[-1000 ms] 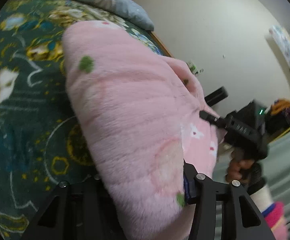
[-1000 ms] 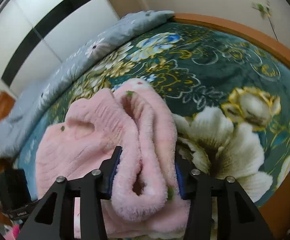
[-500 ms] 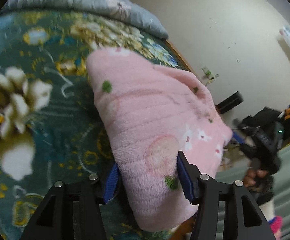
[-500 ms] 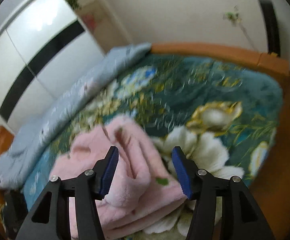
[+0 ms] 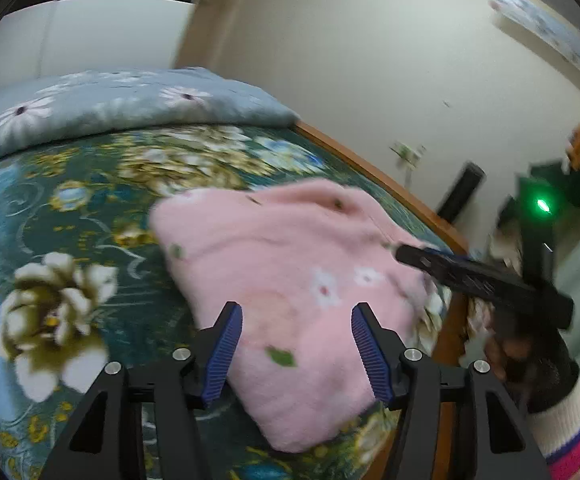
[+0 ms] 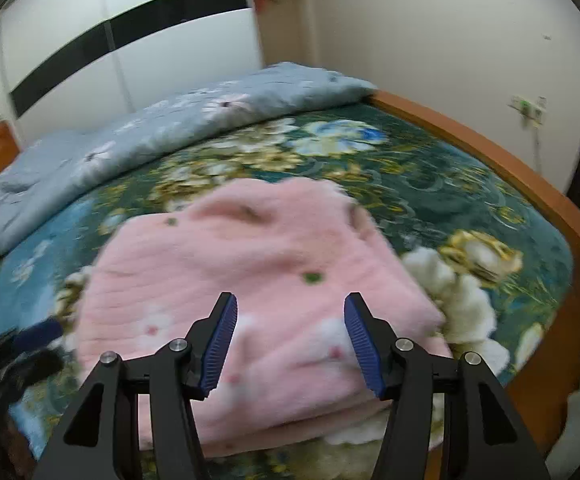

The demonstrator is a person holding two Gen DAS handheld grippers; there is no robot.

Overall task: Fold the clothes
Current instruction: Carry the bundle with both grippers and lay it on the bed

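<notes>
Blanket (image 6: 430,184) lies bare around my folded pink garment (image 6: 250,272), lower centre, near the wooden bed edge (image 6: 490,160); left gripper (image 5: 296,354) and right gripper (image 6: 288,342) both gape, empty

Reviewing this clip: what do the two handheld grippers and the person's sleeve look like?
Both the left gripper and the right gripper have black angular frames with silver bolts and ribbed blue pads inside the fingers. In the left wrist view, the right gripper shows a green light. The hand wears a dark fingerless glove over a cream cuff striped blue and pink.
</notes>
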